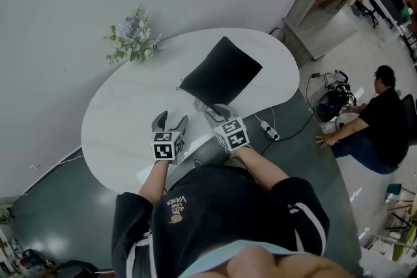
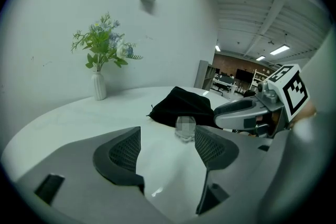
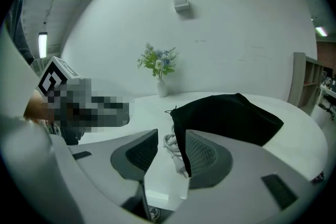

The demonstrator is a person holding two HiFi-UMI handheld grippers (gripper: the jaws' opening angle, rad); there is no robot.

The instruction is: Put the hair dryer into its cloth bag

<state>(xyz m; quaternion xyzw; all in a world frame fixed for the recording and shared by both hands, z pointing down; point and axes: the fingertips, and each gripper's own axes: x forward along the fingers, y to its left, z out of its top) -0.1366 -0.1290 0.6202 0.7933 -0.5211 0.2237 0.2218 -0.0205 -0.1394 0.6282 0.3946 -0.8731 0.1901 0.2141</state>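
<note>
Judging by the head view, our cloth bag point(image 1: 221, 71) lies on the tabletop point(image 1: 124, 120), running toward 1 o'clock from the right hand-held gripper point(image 1: 214, 111); its jaws stand apart around the bag's mouth and white cord point(image 3: 173, 152) (dryer itself hidden, probably inside); the left hand-held gripper point(image 1: 169, 122) gapes empty, farther off.

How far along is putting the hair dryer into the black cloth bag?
Mostly done, apparently: the black cloth bag sits humped on the white oval table. In hand: nothing; left gripper and right gripper are open. Remaining: a white cord trails out of the bag's mouth.
</note>
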